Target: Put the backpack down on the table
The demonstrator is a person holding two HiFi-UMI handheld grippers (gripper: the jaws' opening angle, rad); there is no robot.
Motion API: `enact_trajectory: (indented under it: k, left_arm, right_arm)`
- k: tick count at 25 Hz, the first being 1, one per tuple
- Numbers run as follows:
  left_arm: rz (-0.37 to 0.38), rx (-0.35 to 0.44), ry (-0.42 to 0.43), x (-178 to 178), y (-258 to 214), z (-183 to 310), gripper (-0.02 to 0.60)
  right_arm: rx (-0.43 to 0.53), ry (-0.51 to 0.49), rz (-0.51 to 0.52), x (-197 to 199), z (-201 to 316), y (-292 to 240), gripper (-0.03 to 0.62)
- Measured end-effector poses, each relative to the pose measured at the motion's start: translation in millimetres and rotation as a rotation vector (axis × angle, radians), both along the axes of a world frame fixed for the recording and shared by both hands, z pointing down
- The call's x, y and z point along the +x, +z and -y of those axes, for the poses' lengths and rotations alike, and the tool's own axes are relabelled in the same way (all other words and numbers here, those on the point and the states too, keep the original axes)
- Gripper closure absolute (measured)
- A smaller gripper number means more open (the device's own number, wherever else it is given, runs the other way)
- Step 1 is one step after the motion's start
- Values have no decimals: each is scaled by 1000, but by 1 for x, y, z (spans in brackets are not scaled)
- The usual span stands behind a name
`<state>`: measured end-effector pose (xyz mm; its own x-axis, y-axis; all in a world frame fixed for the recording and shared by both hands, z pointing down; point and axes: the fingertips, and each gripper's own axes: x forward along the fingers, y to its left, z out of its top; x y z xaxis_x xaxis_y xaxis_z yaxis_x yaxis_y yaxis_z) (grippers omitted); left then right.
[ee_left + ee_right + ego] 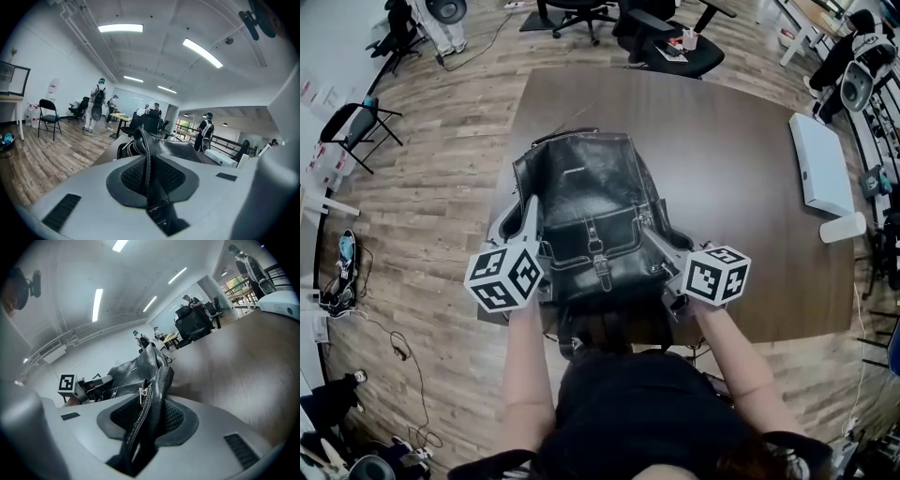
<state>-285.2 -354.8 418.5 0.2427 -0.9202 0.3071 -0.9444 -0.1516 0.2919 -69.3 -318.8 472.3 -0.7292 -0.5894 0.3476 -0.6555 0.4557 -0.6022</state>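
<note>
A black leather backpack [586, 206] lies front side up over the near left part of the brown table [722, 159], its bottom end at the near edge. My left gripper [528, 217] is at its left side and my right gripper [652, 234] at its right side. In the left gripper view, a thin black strap [146, 154] runs between the jaws of the left gripper [149, 183], which is shut on it. In the right gripper view, the right gripper [147, 416] is shut on a thick zipped leather edge [152, 390] of the backpack [136, 369].
A flat white box [820, 164] and a white cylinder [844, 228] lie at the table's right edge. An office chair [675, 47] stands at the far edge and a folding chair [361, 127] on the floor at left. People [97, 103] stand far off in the room.
</note>
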Motion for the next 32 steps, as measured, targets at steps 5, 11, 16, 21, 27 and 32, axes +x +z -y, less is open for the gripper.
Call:
enact_trajectory:
  k: [5,11,16,21,27,32]
  left_arm:
    - [11,-41,0,2,12,8,517]
    - [-1,-93,3,3,29,17,517]
    - [-30,-136,14,1,42,25,517]
    - [-40,-166,11,-2,48,32,507]
    - [-33,-154,-42,-13,45,32,427]
    - [-28,-130,-73,-22,39,28,403]
  right_arm:
    - [-18,1,6,2,5,8,464]
    - [-27,-1,3,4,11,16,464]
    - [-46,5,13,3,16,20,459]
    - [-61,8,10,2,22,22,452]
    - [-76,32,-12,5,23,26,437]
    - [-82,54,-48,6,23,26,420]
